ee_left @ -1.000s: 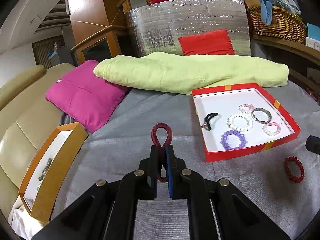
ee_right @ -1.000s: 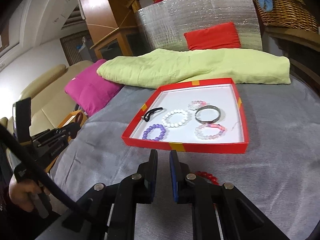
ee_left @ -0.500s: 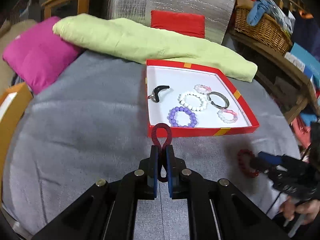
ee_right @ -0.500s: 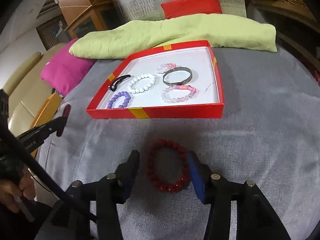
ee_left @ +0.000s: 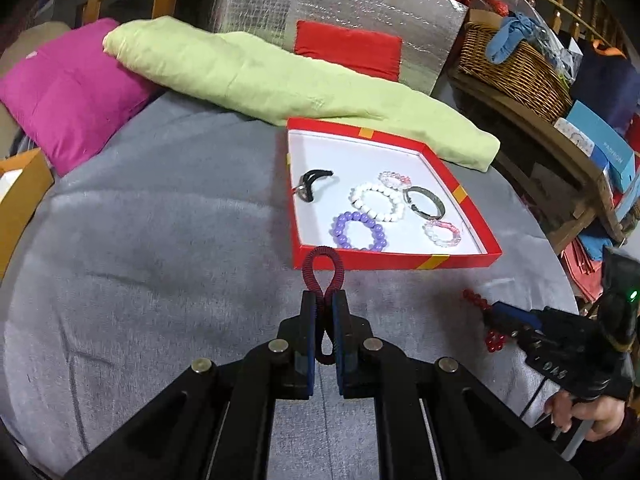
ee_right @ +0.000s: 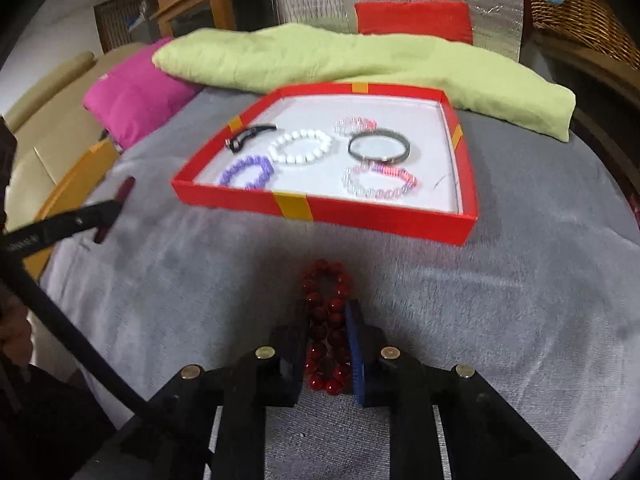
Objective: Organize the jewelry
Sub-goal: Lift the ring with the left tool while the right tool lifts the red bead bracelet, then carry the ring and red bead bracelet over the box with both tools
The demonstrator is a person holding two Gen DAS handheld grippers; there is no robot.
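Since a second ago, right claw [ee_right: 328, 316] has dropped and is closing around one red bead bracelet [ee_right: 328, 300]; left claw [ee_left: 324, 304] grips one dark-red coil band [ee_left: 323, 268]. Beyond both claws, one red tray [ee_left: 400, 261] holds six pieces.

Left wrist cam: close, looks down-fwd along fingers over grey cloth [ee_left: 160, 240] to red tray [ee_left: 400, 260]. Right wrist cam: same tilt, nearer tray [ee_right: 320, 212]. Both share tray, cloth [ee_right: 540, 280], green pillow [ee_left: 280, 76].
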